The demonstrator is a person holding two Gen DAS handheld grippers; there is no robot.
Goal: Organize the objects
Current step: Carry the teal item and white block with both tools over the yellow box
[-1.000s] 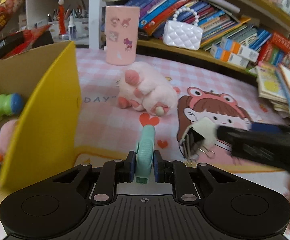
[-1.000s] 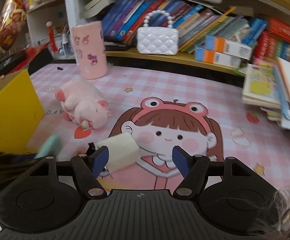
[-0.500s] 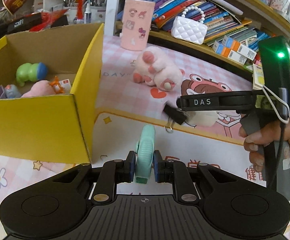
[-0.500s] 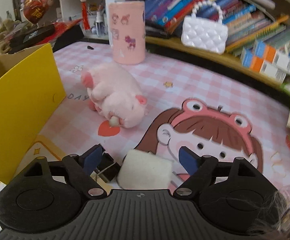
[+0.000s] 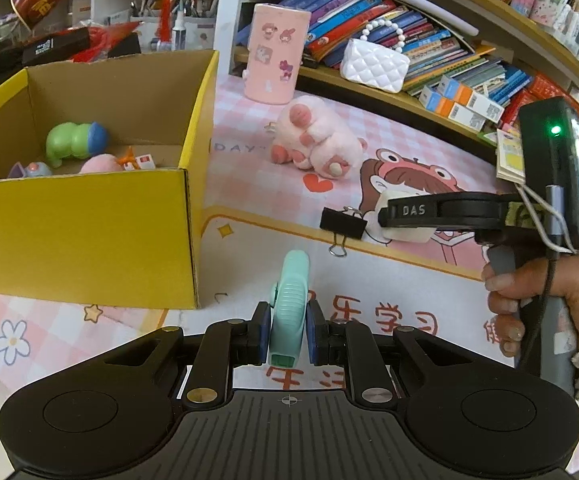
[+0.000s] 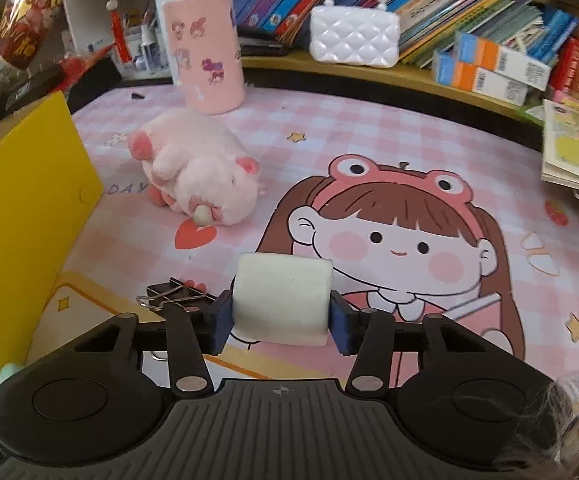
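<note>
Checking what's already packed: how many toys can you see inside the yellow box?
4 show: a green and blue toy near the back, a purple-grey toy, a pink ball and a small orange and white toy behind the yellow box's front wall. That wall may hide more.

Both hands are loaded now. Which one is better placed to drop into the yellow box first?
Left, probably. The left tongs are shut on the mint tape dispenser close beside the yellow box. The right tongs have just been closing on the white block, which sits farther away, past the binder clip.
</note>
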